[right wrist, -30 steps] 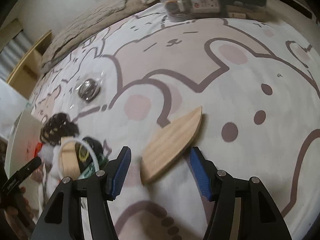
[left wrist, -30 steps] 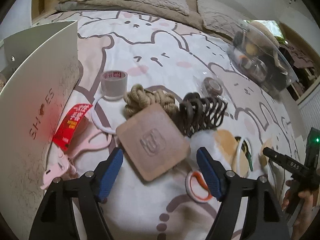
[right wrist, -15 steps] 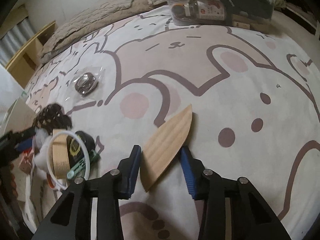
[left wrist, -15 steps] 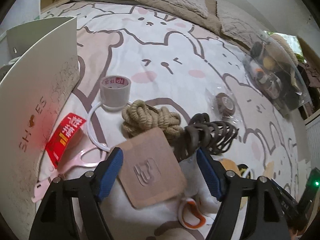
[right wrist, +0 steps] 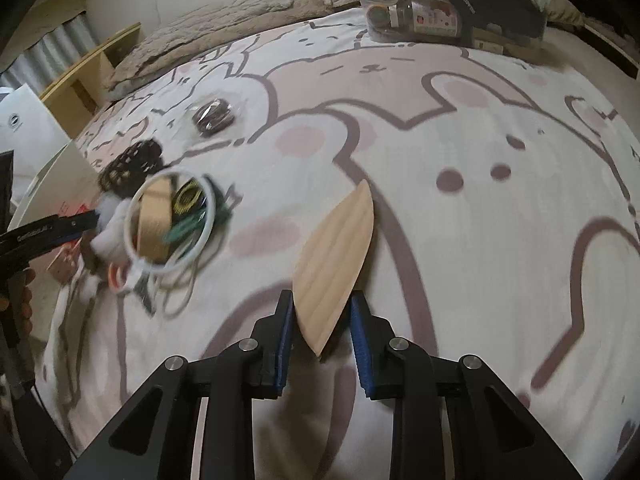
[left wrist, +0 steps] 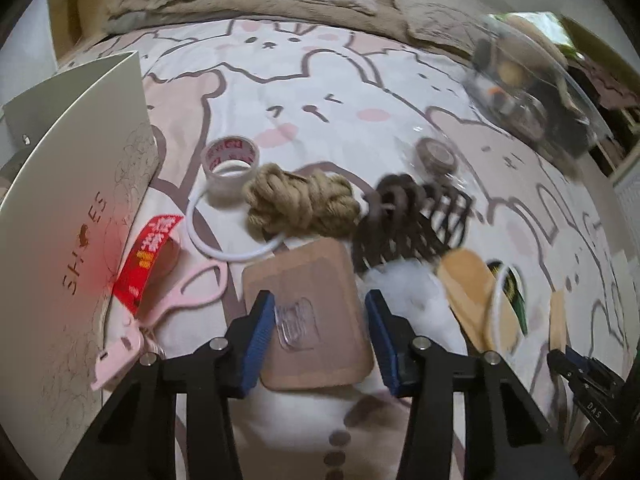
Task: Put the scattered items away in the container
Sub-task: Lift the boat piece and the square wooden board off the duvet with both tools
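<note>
1. Tan card backing an adhesive hook (left wrist: 310,316) lies flat on the bedsheet (left wrist: 320,92), between the jaws of the left gripper (left wrist: 320,338), which are closing on its long edges; contact at the right edge is unclear.
2. Right gripper (right wrist: 322,340) is closing round the pointed end of a leaf-shaped wooden board (right wrist: 336,260); the pads look just short of it.
3. Shoe box (left wrist: 68,216), the likely container, stands just left of the pile.
4. Braided rope bundle (left wrist: 300,204), glossy tape roll (left wrist: 230,166) and toothed dark hair claw (left wrist: 408,224) remain loose.
</note>
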Demonstrator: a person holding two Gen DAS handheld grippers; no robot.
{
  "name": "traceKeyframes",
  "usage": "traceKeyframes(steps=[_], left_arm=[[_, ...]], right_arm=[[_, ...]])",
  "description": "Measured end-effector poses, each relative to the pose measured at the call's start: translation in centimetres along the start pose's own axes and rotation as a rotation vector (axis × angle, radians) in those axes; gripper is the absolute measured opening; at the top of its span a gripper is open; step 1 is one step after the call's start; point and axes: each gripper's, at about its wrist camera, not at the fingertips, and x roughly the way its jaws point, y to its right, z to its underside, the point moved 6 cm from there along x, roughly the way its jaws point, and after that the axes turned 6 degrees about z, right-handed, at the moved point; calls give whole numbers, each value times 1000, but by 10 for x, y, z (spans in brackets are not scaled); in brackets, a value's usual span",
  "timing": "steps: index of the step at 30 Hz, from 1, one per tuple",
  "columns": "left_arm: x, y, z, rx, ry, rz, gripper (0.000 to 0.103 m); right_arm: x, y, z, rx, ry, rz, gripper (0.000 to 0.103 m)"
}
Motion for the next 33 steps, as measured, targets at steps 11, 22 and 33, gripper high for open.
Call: traceKeyframes(steps=[11, 22, 33], left_arm=[[-17, 3, 30, 37, -16, 22, 38], [-23, -19, 13, -120, 17, 91, 74], [7, -24, 0, -211, -39, 99, 74]], right_arm=[[-19, -3, 38, 22, -7, -23, 9], [-28, -7, 64, 27, 2, -24, 9], [-34, -13, 80, 14, 12, 11, 9]])
